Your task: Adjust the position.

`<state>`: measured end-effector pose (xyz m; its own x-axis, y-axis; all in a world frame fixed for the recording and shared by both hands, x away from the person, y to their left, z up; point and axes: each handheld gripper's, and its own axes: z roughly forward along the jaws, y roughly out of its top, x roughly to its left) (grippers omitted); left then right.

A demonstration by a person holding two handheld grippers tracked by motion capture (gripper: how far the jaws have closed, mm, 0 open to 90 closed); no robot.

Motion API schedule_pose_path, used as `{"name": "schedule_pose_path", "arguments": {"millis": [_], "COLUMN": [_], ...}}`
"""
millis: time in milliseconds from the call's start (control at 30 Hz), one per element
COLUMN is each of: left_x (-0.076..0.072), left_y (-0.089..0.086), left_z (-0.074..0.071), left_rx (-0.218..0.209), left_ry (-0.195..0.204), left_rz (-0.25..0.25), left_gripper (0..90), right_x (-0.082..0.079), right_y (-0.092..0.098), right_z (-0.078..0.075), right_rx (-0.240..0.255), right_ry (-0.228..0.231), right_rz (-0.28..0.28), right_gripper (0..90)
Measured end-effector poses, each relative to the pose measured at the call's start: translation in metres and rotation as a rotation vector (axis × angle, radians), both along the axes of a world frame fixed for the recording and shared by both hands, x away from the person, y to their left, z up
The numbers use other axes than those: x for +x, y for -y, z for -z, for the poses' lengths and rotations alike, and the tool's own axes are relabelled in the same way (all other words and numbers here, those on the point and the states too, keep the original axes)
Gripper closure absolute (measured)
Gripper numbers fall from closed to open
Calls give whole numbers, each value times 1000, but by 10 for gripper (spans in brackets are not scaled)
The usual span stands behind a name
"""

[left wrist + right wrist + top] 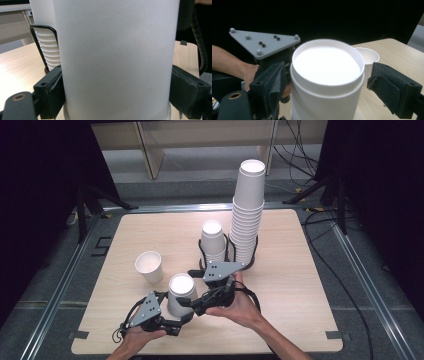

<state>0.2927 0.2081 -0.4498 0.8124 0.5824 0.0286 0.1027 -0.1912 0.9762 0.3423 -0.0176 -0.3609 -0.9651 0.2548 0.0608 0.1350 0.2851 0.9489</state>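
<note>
A white paper cup (pixel 181 294) stands upright on the wooden surface (pixel 300 285), clamped low on its wall between the narrowed jaws of the left gripper (pixel 176 322), whose pads press both sides. The right gripper (pixel 189 304) sits at the cup's upper part, its jaws spread around the rim; the left one lies close against the wall, the right one stands clear. Just beyond the jaws a second, loose cup (pixel 149 266) stands on the surface. Farther back, a black wire rack (pixel 227 251) holds a short stack of cups (pixel 213 240) and a tall stack (pixel 247 212), blocking the way behind.
</note>
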Motion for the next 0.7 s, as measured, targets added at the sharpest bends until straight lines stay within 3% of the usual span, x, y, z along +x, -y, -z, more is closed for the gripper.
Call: {"name": "schedule_pose_path", "arguments": {"millis": [133,200,300,367,433,500,600,633,700], "left_x": [1,1,1,0,0,0,0,0,0], "left_y": [1,1,4,3,4,4,4,4,5], "left_z": [2,1,3,2,3,3,4,4,4], "left_rx": [-3,25,11,34,49,62,70,73,77], "left_ry": [0,-12,-9,-15,-17,-17,-23,-25,-25], "left_rz": [15,12,19,18,23,25,31,34,42], "left_gripper": [128,128,129,130,131,133,135,135,136], "right_x": [1,3,5,8,9,12,12,9,10], "right_y": [5,7,8,8,8,6,2,2,-1], "right_z": [-11,-16,-19,-19,-20,-20,-21,-22,-23], "right_rx": [-50,-91,-139,-156,-173,-197,-225,-243,-279], "right_ry": [0,-7,-16,-10,-35,-8,-6,-46,-52], "right_rz": [-26,-50,-61,-71,-79,-98,-120,-109,-123], "right_gripper": [151,151,153,152,152,154,154,154,155]}}
